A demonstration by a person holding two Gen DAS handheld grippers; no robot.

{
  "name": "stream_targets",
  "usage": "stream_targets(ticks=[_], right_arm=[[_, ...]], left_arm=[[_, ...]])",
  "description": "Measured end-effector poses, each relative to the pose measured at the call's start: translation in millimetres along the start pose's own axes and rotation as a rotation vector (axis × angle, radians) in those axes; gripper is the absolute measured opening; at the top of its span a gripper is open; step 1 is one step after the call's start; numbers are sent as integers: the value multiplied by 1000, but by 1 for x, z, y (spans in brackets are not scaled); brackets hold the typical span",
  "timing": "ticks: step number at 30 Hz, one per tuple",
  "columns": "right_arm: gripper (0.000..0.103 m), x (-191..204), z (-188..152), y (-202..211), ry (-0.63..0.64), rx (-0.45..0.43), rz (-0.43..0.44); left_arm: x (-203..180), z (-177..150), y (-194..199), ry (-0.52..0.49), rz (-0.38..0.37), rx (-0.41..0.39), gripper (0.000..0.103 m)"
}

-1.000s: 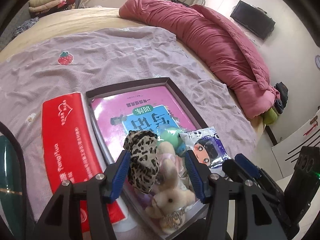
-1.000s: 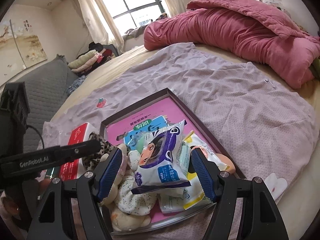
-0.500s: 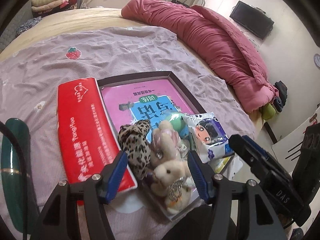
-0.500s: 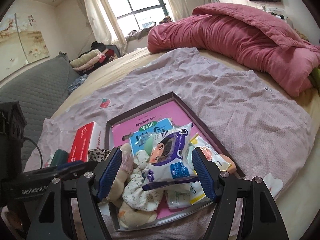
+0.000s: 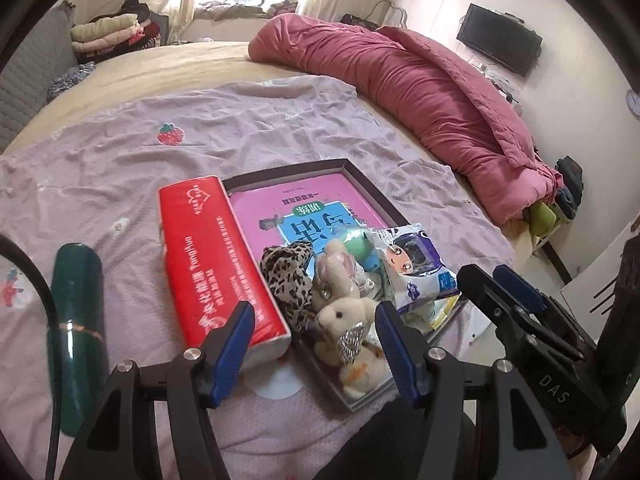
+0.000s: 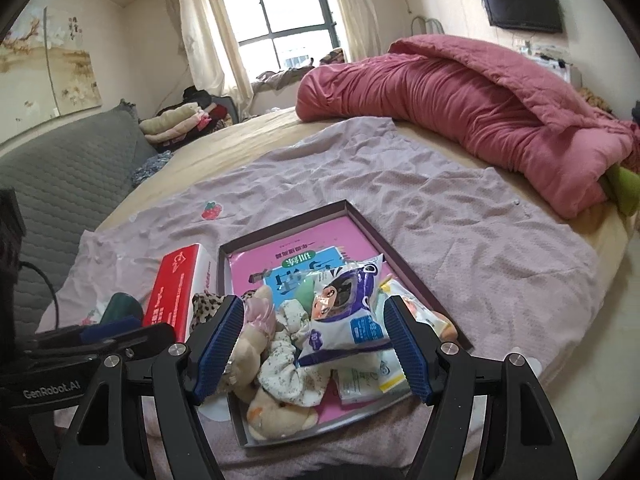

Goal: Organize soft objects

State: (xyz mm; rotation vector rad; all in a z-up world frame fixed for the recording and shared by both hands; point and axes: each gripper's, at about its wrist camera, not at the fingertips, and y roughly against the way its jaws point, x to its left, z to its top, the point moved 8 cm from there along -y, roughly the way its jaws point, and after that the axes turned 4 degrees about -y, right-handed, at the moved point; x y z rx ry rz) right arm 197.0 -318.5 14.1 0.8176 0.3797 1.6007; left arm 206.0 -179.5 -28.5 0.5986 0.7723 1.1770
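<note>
Currently I log both of my grippers above the bed, nothing between either pair of jaws. Left gripper (image 5: 314, 330): jaws spread, released, hanging over the near end of the tray. Right gripper (image 6: 314, 340): jaws spread wide, released, framing the tray contents without touching them.

Item: shallow dark tray (image 6: 416, 264), lying on a lilac strawberry-print sheet (image 6: 460, 216) spread over the bed. Contents: a pink workbook (image 6: 304, 240) flat on the tray floor; a leopard-print scrunchie (image 5: 286, 276) at the left edge; a floral scrunchie (image 6: 290, 372); a beige plush rabbit (image 5: 352, 332) at the near end; a blue-and-white snack packet with a cartoon face (image 6: 344, 316) lying over flatter sachets.

Item: red tissue pack (image 5: 212, 256), just beside the tray on its left.

Item: dark green bottle (image 5: 78, 320), lying further left, apart from the pack.

Item: rolled pink quilt (image 6: 460, 108), well beyond the tray.
</note>
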Motion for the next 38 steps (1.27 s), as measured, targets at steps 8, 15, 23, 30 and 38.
stream_targets(ticks=[8,15,23,30,38], right_arm=[[74,19,-19,34,-20,-20,-15],[74,24,-44,59,-1,6,-75],[74,26,-63,75,50,27,-95],[74,24,-68,83,45,30,-95],[74,18,-69,90,21,28,-104]], left_arm=[[4,-19,30,4,31,-12,62],[1,-38,51,-8,36,-17,62],[-8,-54,64,-31,43,-19,62],[-9,-66,62,-40,45,6,62],[-14,-75,63,-54,36,12,62]])
